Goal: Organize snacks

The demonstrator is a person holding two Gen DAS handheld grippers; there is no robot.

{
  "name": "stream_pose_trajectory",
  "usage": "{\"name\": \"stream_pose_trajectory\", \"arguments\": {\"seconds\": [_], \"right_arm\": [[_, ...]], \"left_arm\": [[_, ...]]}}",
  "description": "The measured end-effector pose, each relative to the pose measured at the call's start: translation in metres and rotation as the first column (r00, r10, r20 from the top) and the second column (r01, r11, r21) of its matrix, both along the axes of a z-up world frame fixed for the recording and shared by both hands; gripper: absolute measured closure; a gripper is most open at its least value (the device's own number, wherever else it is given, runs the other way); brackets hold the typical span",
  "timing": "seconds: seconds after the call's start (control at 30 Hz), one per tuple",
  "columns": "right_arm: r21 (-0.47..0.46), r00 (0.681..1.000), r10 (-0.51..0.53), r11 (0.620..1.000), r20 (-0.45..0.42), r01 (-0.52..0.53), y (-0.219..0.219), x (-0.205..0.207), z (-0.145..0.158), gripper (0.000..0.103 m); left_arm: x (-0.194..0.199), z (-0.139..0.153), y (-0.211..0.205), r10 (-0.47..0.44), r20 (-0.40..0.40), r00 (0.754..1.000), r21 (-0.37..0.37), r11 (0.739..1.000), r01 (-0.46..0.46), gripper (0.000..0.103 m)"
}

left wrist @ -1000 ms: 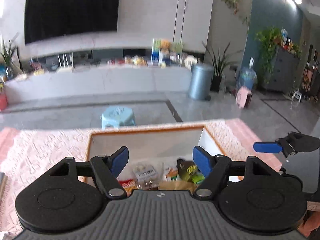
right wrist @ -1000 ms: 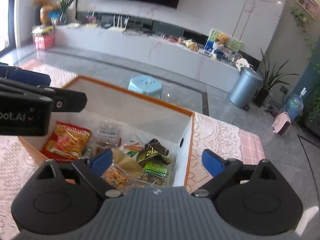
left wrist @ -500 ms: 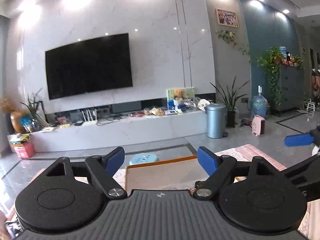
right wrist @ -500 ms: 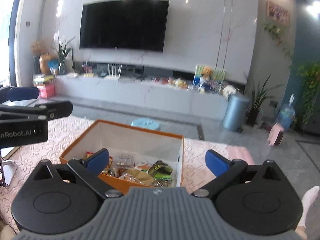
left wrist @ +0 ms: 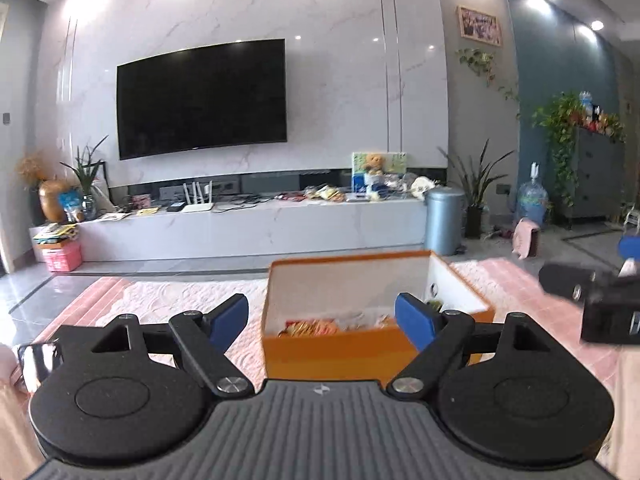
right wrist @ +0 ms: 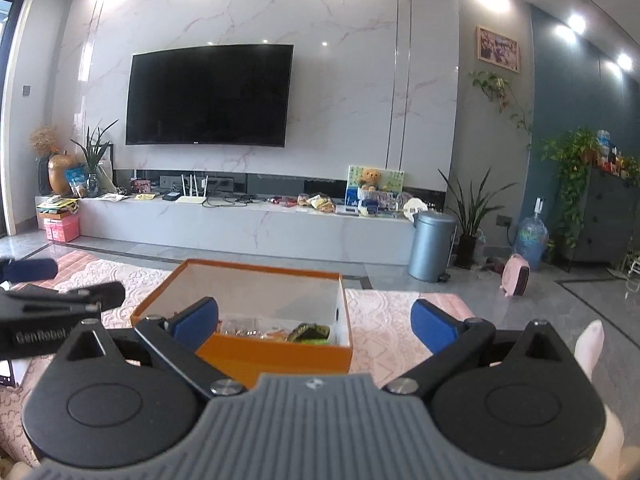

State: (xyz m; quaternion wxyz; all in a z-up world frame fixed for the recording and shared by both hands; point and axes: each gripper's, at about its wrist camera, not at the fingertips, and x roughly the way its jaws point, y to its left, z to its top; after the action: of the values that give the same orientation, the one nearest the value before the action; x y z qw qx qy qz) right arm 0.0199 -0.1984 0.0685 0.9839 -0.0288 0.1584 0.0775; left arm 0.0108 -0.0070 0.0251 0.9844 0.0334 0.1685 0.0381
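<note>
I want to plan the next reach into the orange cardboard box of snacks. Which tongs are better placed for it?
Slightly the left tongs, as a judgement: open and empty, they frame the orange cardboard box squarely. The right tongs are open too, but the box sits left of their centre.

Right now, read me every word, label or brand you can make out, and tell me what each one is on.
"GenRobot." in grey letters on the side of the left gripper, cut off by the right gripper.
Snack packets in the orange box: print too small and blurred to read.
TV logo: too small to read.
</note>
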Motion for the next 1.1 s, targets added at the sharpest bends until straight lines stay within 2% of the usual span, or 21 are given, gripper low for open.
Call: {"name": "stream_pose_trajectory", "arguments": {"seconds": [0.1,0.43,0.63,0.8,1.1], "right_arm": [[-0.001,1.0,-0.006,1.0,-0.007,0.006,0.001,-0.001,-0.009,0.004],[-0.019,0.996,-0.012,1.0,-0.086,0.01,0.01,0.018,-0.048,0.004],[-0.039,0.991,0.004,0.999,-0.135,-0.009,0.015,0.035,-0.069,0.004],[-0.052,0.985,0.01,0.998,-0.171,-0.02,0.019,0.044,-0.083,0.004],[-0.024,0.981,0.007,1.0,-0.194,-0.011,0.016,0.049,-0.085,0.004]], "left_arm": [[0.002,-0.012,-0.001,0.011,-0.037,0.999,0.022,1.0,-0.01,0.006],[0.007,-0.035,0.01,0.046,-0.094,0.995,-0.004,0.999,-0.046,0.006],[0.014,-0.05,0.008,0.072,-0.149,0.986,0.038,0.997,-0.067,0.006],[0.019,-0.059,0.012,0.068,-0.21,0.975,0.019,0.998,-0.065,0.006],[0.013,-0.056,0.013,0.074,-0.216,0.974,0.027,0.997,-0.069,0.006]]}}
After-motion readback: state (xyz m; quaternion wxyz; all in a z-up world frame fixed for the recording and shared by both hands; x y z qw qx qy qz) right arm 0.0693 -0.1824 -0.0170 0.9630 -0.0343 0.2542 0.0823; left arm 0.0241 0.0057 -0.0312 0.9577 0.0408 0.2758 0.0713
